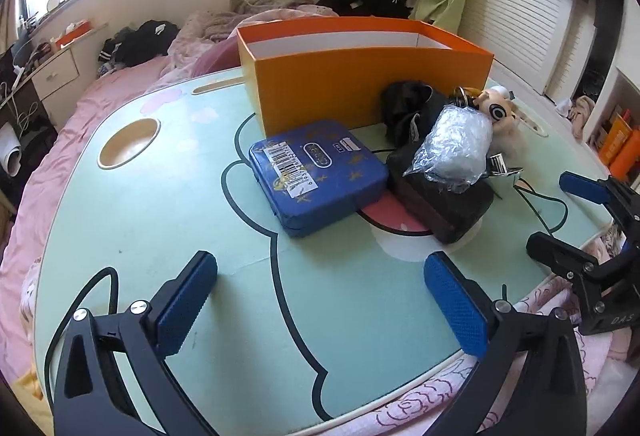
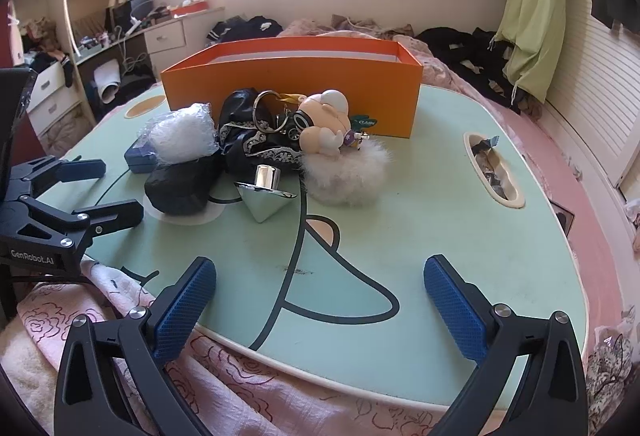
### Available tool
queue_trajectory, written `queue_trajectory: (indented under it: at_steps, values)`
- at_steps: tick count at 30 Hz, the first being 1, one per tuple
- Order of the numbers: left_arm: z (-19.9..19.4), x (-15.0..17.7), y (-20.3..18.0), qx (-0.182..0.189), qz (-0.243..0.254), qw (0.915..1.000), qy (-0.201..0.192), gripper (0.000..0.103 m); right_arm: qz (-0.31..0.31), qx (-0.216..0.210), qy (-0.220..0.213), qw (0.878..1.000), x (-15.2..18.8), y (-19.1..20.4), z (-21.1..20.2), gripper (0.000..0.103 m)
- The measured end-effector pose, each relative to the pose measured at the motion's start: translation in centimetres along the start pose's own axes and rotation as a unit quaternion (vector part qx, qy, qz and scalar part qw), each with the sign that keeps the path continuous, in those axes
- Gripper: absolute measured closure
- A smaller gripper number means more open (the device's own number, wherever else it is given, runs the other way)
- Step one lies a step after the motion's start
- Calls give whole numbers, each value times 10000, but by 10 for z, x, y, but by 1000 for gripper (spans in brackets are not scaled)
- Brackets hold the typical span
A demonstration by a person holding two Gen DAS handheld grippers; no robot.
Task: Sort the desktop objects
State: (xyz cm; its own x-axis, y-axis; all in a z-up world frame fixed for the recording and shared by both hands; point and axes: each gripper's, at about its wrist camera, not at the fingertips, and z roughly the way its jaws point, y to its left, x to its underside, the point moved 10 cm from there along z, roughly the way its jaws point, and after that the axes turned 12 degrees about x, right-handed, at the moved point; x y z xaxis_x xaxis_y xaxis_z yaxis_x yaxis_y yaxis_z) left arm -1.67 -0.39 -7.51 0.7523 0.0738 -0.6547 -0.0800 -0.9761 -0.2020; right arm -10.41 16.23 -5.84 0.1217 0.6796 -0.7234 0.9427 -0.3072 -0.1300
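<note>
An open orange box [image 1: 360,76] [image 2: 292,84] stands at the back of a mint lap table [image 1: 160,196] [image 2: 440,216]. In front of it lie a blue case [image 1: 318,174] [image 2: 138,154], a black pouch [image 1: 440,200] [image 2: 182,184] with a clear plastic bag [image 1: 454,146] [image 2: 182,134] on it, black lace cloth [image 2: 256,140] [image 1: 404,104], a doll keychain [image 2: 324,122] [image 1: 500,110] on white fluff [image 2: 346,172], and a silver cone [image 2: 264,200]. My left gripper [image 1: 320,300] [image 2: 92,188] and right gripper [image 2: 320,300] [image 1: 560,212] are open and empty at the table's near edge.
The table sits on a bed with pink bedding [image 2: 240,388] [image 1: 80,116]. It has a round cup hole [image 1: 128,142] and a slot holding small items [image 2: 494,172]. Dark clothes [image 2: 472,52], a desk with drawers [image 2: 160,36] and a green curtain [image 2: 532,4] lie behind.
</note>
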Motion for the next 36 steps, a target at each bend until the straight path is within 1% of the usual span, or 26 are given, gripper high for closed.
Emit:
queue_trajectory:
  at_steps: [10,25,30,31,33,34,36]
  values:
    - [2,-1,0,6,11,10000,-10,0,-72,-76,-27,9999,-3,-3,4,0]
    - [2,-3,1,15,21,10000,-15,0,-11,-74,-151,9999,-6,-3,2,0]
    - [2,-3,1,19,24,10000,-16,0,104,-141,-235,9996,-8,-3,-1,0]
    - [2,-3,1,20,24,10000,-17,0,150,-148,-262,9994,-9,-5,-2,1]
    - [2,-3,1,23,24,10000,-17,0,227,-268,-343,9988,-11,-5,-6,13]
    - [2,-3,0,26,22,10000,-18,0,242,-371,-362,9984,-12,-4,-8,16]
    - [2,-4,-1,28,23,10000,-17,0,361,-448,-469,9972,-21,-8,-11,30]
